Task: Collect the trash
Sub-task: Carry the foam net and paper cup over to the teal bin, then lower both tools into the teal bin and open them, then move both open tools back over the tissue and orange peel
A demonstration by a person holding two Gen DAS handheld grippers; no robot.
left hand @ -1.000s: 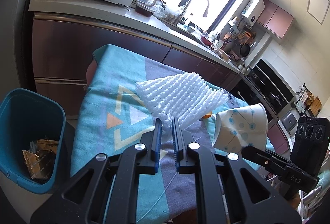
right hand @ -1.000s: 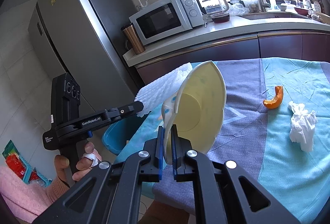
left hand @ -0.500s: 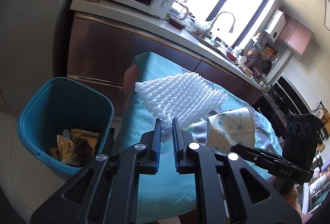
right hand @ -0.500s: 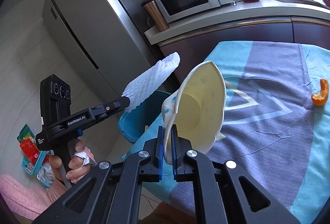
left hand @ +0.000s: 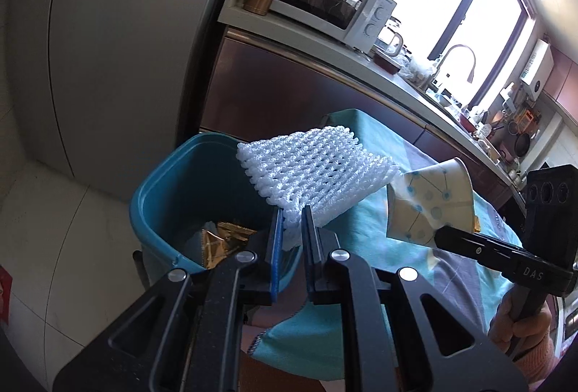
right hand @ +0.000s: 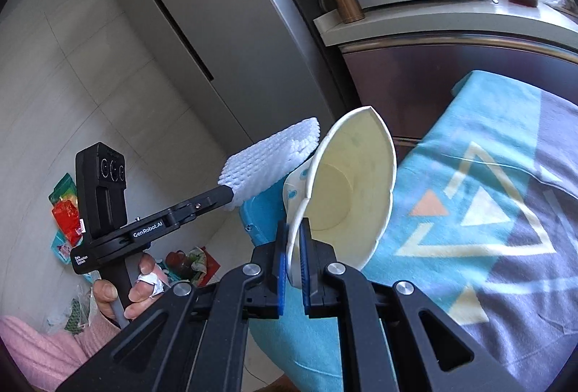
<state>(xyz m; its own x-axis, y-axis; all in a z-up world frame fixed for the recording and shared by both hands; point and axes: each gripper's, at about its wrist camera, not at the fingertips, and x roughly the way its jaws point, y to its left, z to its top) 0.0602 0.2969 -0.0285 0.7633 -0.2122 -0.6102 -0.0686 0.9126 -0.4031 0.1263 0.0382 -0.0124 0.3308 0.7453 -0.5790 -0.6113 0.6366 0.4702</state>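
Your left gripper [left hand: 292, 229] pinches the foam net [left hand: 314, 171] by its edge, so the net hangs free over the open bin [left hand: 159, 189] beside the table [right hand: 487, 211]. Your right gripper [right hand: 293, 247] clamps the crushed cup [right hand: 346, 197] by its wall, near the bin. The net and cup hide most of the bin; its wrappers [left hand: 224, 240] are only partly visible.

The blue bin [left hand: 164, 197] is half lost here: the foam net [left hand: 314, 171] and the left gripper [left hand: 292, 229] cover its near rim, and in the right wrist view the paper cup [right hand: 346, 197] hides all but a sliver. The gold wrappers [left hand: 220, 240] inside, possibly snack packets, are too shadowed to read.
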